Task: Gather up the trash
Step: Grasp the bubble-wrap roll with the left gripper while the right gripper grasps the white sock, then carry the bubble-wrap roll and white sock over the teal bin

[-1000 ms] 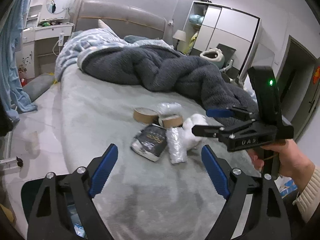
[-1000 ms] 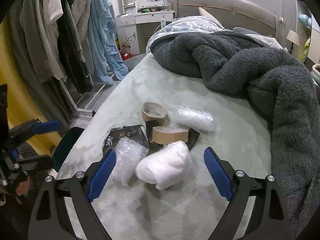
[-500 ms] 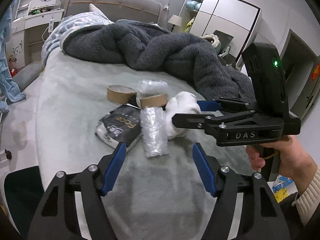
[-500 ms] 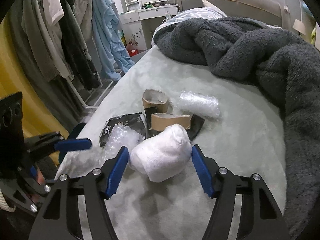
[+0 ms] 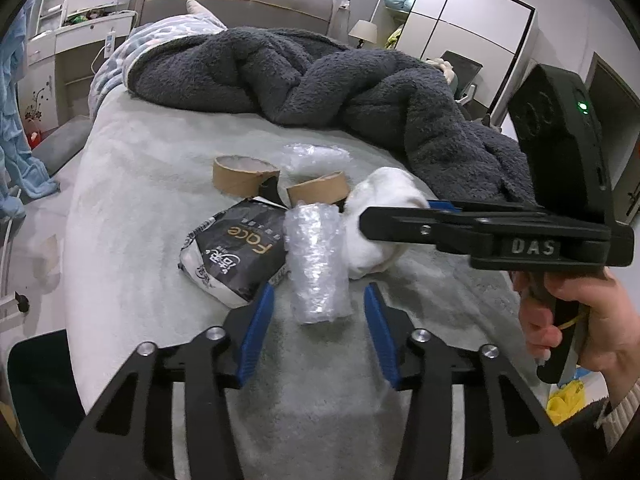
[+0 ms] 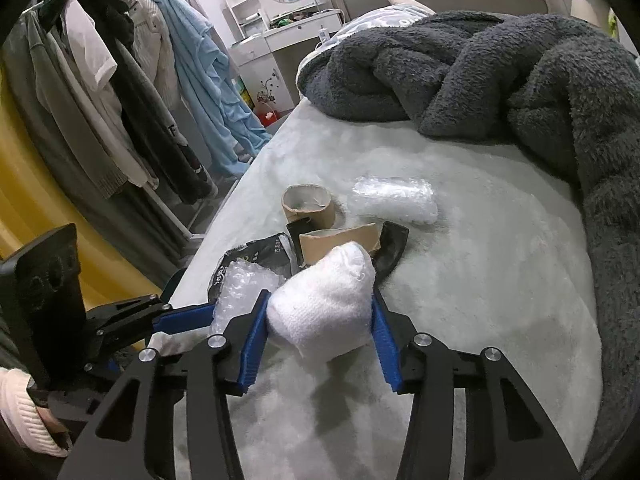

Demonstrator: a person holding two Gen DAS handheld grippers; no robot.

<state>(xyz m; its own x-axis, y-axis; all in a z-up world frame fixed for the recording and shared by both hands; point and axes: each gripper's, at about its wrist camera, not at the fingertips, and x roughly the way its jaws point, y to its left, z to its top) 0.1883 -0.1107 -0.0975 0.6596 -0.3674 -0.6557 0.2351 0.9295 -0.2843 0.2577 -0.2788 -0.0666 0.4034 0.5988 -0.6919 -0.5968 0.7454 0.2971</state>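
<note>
Right gripper point(image 6: 316, 316) fingers closing on white wad point(image 6: 324, 308), left gripper point(image 5: 316, 312) closing around bubble wrap point(image 5: 316, 264)

a home bedroom: bed point(image 5: 160, 184), wardrobe point(image 5: 460, 20), hanging clothes point(image 6: 112, 100).

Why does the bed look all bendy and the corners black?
Left wrist view: the fisheye lens curves the bed and wardrobe and blackens the corners. Right wrist view: same bending, with a soft shadow under the white wad; both pictures are sharp.
</note>
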